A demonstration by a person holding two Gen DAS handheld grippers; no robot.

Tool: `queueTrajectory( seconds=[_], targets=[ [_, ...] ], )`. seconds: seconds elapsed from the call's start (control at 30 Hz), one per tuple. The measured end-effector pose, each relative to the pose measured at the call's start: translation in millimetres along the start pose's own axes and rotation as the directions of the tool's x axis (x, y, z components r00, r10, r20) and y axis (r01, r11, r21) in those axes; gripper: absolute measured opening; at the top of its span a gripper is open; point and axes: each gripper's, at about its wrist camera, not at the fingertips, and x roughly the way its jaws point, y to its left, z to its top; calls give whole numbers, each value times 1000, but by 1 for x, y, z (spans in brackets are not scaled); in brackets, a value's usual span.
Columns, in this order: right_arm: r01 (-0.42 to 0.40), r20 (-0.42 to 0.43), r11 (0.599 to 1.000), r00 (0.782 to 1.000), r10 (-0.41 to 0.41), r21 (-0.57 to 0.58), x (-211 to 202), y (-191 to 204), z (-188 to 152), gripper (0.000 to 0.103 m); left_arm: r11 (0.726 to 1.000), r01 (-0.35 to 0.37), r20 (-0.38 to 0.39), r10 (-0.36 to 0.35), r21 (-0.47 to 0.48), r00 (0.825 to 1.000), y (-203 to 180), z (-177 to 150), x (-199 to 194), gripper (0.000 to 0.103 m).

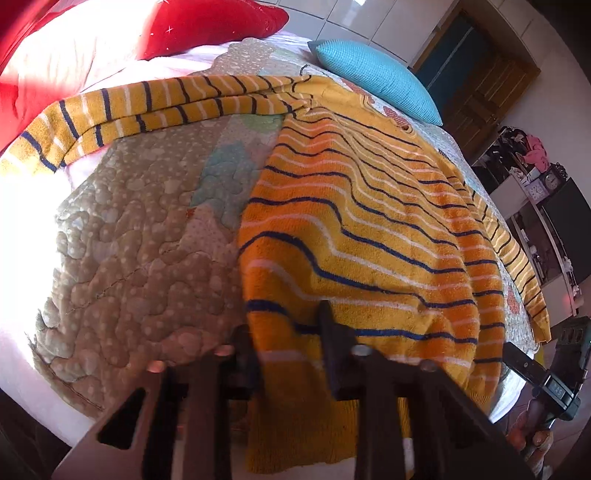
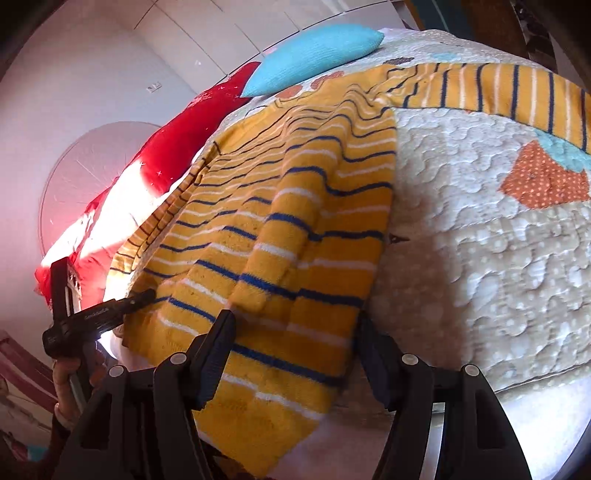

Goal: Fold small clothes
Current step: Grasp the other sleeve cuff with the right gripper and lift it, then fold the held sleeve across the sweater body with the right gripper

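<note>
Quilted bedspread [image 1: 140,236] carrying one striped sweater [image 1: 369,229], with two handheld grippers at its hem.

One mustard-yellow sweater with navy and white stripes lies spread on the bed, its two sleeves stretched out to either side and its hem hanging over the near edge of the mattress. Two cushions sit at the far side: one turquoise cushion [image 1: 376,81] and one red cushion [image 1: 210,26]. Left gripper [image 1: 284,354]: its jaws look some way apart in the blurred left wrist view, yet they are drawn together, pinching the sweater's hem corner. Right gripper [image 2: 295,354]: jaws stand apart, straddling the opposite hem corner with fabric between the two fingers, the pads not pressing on it.
</note>
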Motion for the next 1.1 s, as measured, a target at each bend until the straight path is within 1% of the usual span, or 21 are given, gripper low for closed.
queueTrajectory(
  seconds=[0.07, 0.13, 0.2, 0.33, 0.43, 0.5, 0.57, 0.63, 0.67, 0.73, 0.77, 0.8, 0.83, 0.87, 0.9, 0.93, 0.97, 1.0, 1.07, 1.1],
  targets=[
    [-17, -2, 1000, 1000, 17, -4, 4, 5, -8, 60, 999, 14, 8, -14, -40, 1000, 3, -2, 0, 10],
    [-44, -13, 999, 999, 44, 13, 4, 2, -14, 19, 999, 9, 17, -8, -52, 1000, 2, -4, -4, 9],
    [-101, -12, 992, 995, 102, 79, 1, -8, -13, 16, 999, 1, 22, 1, -48, 1000, -3, -6, -9, 8],
    [-159, 34, 977, 987, 156, 140, -28, -26, -12, 13, 1000, 9, 48, -7, -29, 999, -16, -14, -32, 8],
    [-154, 63, 980, 987, 147, 129, -62, -34, -17, 11, 1000, -4, 81, 2, 20, 997, -31, -30, -57, 8],
    [-128, 66, 985, 991, 121, 118, -78, -37, -26, 8, 999, -18, 90, 14, 44, 996, -38, -43, -66, 8],
    [-73, 43, 992, 997, 69, 101, -84, -42, -38, 9, 996, -56, 79, 51, 62, 996, -39, -53, -66, 8],
    [-30, 47, 994, 999, 25, 107, -90, -50, -45, 10, 994, -81, 53, 77, 72, 996, -36, -58, -59, 9],
    [-24, 65, 991, 998, 15, 128, -95, -57, -45, 10, 994, -90, 49, 87, 69, 995, -33, -60, -59, 9],
    [-12, 117, 981, 993, -11, 193, -108, -77, -37, 11, 995, -79, 56, 76, 56, 996, -26, -62, -63, 10],
    [3, 145, 975, 989, -36, 223, -114, -87, -30, 13, 996, -78, 69, 74, 52, 995, -24, -62, -68, 14],
    [23, 174, 969, 982, -68, 245, -121, -97, -22, 19, 995, -86, 91, 81, 54, 993, -25, -60, -74, 18],
    [58, 203, 963, 972, -114, 263, -126, -107, -12, 29, 993, -98, 119, 90, 62, 989, -26, -59, -80, 22],
    [101, 227, 953, 959, -170, 284, -130, -117, -2, 35, 992, -106, 151, 94, 70, 984, -29, -58, -86, 38],
    [138, 243, 939, 945, -220, 314, -133, -129, 7, 42, 991, -108, 180, 93, 75, 979, -31, -57, -92, 50],
    [155, 249, 922, 935, -253, 354, -135, -143, 14, 44, 991, -106, 202, 88, 78, 975, -33, -56, -95, 54],
    [153, 252, 904, 930, -269, 400, -137, -157, 21, 44, 992, -99, 212, 79, 82, 974, -35, -55, -97, 56],
    [139, 257, 886, 927, -274, 443, -139, -171, 26, 46, 992, -90, 211, 69, 89, 975, -38, -53, -95, 56],
    [99, 294, 857, 914, -279, 506, -145, -192, 37, 56, 991, -83, 191, 62, 105, 980, -44, -51, -89, 56],
    [96, 312, 843, 902, -298, 529, -148, -199, 44, 66, 990, -87, 178, 65, 114, 982, -47, -50, -84, 56]
  ],
)
